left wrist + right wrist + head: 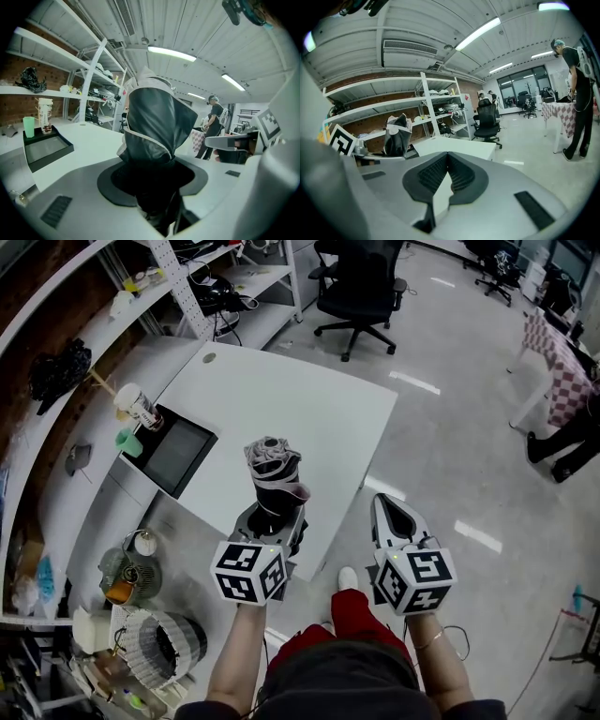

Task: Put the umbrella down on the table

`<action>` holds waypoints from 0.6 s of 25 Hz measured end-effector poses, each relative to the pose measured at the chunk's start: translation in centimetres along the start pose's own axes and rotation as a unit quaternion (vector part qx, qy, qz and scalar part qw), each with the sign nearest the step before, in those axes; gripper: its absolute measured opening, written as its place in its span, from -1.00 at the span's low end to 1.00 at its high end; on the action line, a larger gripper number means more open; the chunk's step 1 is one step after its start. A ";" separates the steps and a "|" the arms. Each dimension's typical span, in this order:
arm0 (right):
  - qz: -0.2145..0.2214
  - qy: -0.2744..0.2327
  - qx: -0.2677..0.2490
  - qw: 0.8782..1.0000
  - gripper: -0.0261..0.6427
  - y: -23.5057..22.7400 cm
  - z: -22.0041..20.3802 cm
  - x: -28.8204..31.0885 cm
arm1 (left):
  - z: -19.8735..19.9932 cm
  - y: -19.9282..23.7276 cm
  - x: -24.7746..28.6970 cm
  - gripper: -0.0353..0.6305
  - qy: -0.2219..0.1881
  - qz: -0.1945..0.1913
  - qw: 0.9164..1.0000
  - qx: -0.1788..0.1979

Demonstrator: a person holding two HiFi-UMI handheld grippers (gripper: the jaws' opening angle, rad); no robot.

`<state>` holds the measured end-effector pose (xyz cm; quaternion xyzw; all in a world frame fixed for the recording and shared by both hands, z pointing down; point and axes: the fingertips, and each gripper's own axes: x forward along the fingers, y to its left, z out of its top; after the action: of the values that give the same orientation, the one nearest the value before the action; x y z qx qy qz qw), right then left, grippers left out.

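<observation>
The folded umbrella (275,472), grey and black with pale pink trim, stands upright in my left gripper (274,514), which is shut on its lower end. It hangs over the near edge of the white table (319,409). In the left gripper view the umbrella (154,126) fills the middle, rising from between the jaws of the left gripper (152,183). My right gripper (382,504) is beside it, over the floor off the table's near right edge. In the right gripper view the right gripper (448,157) has its pads meeting on nothing, with the umbrella (397,136) to the left.
A black tray (173,454) lies on the table's left side with a paper cup (139,407) and a green cup (129,441) beside it. Shelving with clutter runs along the left. An office chair (361,287) stands beyond the table. A person (579,93) stands at the right.
</observation>
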<state>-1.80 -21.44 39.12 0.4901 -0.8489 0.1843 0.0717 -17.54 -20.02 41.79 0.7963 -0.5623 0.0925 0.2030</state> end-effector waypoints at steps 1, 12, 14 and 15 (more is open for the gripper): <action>0.000 0.003 0.001 1.000 -0.87 -0.3 0.1 0.7 | 0.1 0.2 0.8 -0.30 0.005 -0.001 1.000 -0.001; 0.002 0.025 0.010 1.000 -0.87 -3.9 0.9 6.5 | 0.2 1.1 8.9 -0.30 0.052 -0.006 0.999 0.002; 0.002 0.029 0.011 1.000 -0.87 -4.5 0.9 7.3 | 0.1 1.1 10.1 -0.30 0.062 -0.008 0.998 0.003; 0.001 0.031 0.012 0.999 -0.87 -4.8 0.8 7.8 | 0.0 1.2 10.7 -0.30 0.068 -0.008 0.998 0.004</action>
<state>-1.58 -30.18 41.91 0.4842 -0.8444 0.2100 0.0916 -14.88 -29.53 46.02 0.7936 -0.5403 0.1465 0.2386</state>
